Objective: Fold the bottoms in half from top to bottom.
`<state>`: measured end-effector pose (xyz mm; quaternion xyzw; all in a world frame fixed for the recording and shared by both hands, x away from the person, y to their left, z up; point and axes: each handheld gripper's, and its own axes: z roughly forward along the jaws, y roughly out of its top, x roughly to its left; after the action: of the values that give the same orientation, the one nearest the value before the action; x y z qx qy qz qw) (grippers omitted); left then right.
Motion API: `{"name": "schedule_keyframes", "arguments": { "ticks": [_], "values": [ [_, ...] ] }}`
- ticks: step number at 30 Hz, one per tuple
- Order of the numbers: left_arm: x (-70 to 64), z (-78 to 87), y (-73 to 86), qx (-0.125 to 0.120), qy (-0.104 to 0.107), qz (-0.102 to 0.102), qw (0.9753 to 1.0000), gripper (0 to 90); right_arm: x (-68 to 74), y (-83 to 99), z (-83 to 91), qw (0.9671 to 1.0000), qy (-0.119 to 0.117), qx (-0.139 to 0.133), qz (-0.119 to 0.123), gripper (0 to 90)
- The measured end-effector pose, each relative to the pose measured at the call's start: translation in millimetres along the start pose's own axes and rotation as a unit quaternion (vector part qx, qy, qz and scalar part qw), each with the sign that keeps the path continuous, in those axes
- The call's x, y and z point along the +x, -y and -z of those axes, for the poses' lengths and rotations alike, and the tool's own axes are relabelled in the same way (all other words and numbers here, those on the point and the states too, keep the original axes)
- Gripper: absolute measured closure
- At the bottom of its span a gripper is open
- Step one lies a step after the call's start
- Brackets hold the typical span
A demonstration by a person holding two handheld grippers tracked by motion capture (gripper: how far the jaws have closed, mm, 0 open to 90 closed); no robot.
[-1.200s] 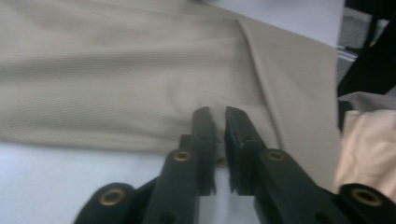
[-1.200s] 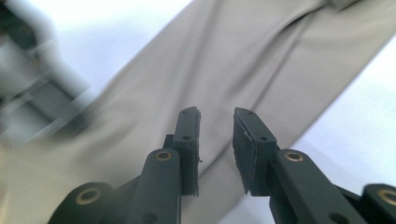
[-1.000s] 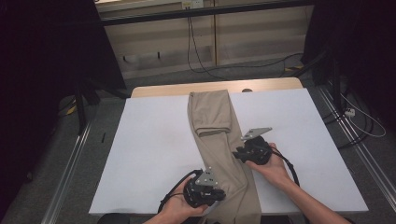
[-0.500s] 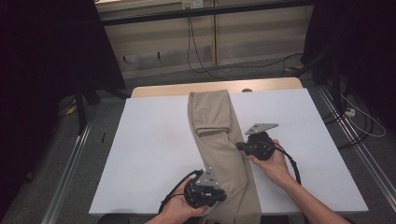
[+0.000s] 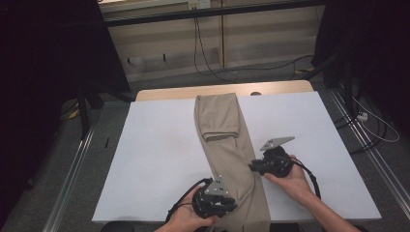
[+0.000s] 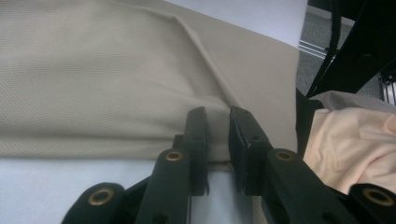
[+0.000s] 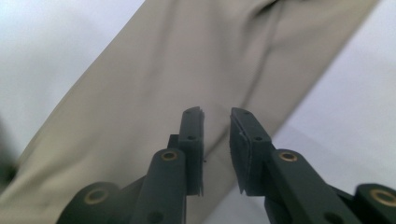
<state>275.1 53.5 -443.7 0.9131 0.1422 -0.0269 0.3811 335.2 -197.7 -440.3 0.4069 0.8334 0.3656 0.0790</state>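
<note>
Beige trousers point(image 5: 220, 121) lie folded lengthwise down the middle of the white table point(image 5: 154, 159), and a flap is folded back across them about halfway along. My left gripper point(image 5: 233, 203) is at the near end, on the trousers' left edge. In the left gripper view its jaws point(image 6: 217, 121) pinch a raised crease of the cloth point(image 6: 116, 70). My right gripper point(image 5: 252, 166) sits at the trousers' right edge and points left. Its jaws point(image 7: 216, 116) stand slightly apart over the cloth point(image 7: 163, 74), with nothing held between them.
A wooden strip point(image 5: 270, 87) runs along the table's far edge. Metal rails point(image 5: 72, 164) flank the table on the floor, and cables point(image 5: 372, 121) lie at the right. White table surface stretches wide to either side of the trousers.
My right gripper has drifted a little nearer and to the right along the trousers' right edge. The left gripper has stayed put on the cloth.
</note>
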Motion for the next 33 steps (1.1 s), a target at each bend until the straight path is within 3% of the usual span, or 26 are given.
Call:
{"name": "schedule_keyframes", "arguments": {
  "ticks": [4,6,8,10,12,14,16,17,19,22,26,30,33],
  "values": [
    [-0.8,-1.4,0.3,0.004,0.002,-0.002,1.0000,78.3,13.8,16.0,4.8,0.9998,-0.011,0.015,-0.005,69.1],
    [-2.2,-2.0,-0.4,0.003,-0.001,0.004,1.0000,77.9,17.2,18.6,4.1,0.9997,-0.015,0.016,-0.010,63.3],
    [-2.0,-1.2,-1.2,0.004,-0.002,0.000,1.0000,77.3,20.1,16.6,3.3,0.9996,-0.015,0.019,-0.010,64.5],
    [-1.2,-0.7,-1.3,0.000,-0.004,0.005,1.0000,75.1,24.8,16.7,3.0,0.9996,-0.008,0.027,-0.010,62.4],
    [2.5,2.8,-1.4,-0.008,-0.008,0.010,0.9999,73.0,31.1,17.5,7.8,0.9993,0.019,0.033,0.001,60.4],
    [8.3,6.8,-1.5,-0.017,-0.021,0.021,0.9994,72.4,33.6,20.4,9.4,0.9994,0.001,0.033,0.004,62.7],
    [16.5,11.2,-1.1,-0.022,-0.036,0.030,0.9986,71.9,38.6,23.2,7.4,0.9991,0.018,0.034,0.020,68.6],
    [20.0,13.0,-0.3,-0.027,-0.041,0.038,0.9981,71.8,40.3,23.4,7.2,0.9986,0.027,0.032,0.033,78.6],
    [25.7,15.5,1.6,-0.028,-0.050,0.045,0.9973,71.7,40.0,23.9,7.6,0.9990,0.019,0.030,0.028,90.0],
    [30.7,13.7,3.1,-0.022,-0.052,0.053,0.9970,71.4,37.4,23.7,13.5,0.9995,0.016,0.018,0.021,90.0],
    [29.6,8.1,-1.5,-0.025,-0.050,0.042,0.9976,69.6,34.0,20.9,26.1,1.0000,0.000,-0.005,0.005,90.0],
    [26.4,1.5,-4.7,-0.017,-0.050,0.025,0.9983,68.3,33.4,21.4,36.0,0.9999,0.000,-0.012,0.009,90.0],
    [25.5,-1.6,-4.4,-0.014,-0.049,0.024,0.9984,67.0,32.5,23.4,43.2,0.9997,0.005,-0.022,0.010,90.0]
  ]
}}
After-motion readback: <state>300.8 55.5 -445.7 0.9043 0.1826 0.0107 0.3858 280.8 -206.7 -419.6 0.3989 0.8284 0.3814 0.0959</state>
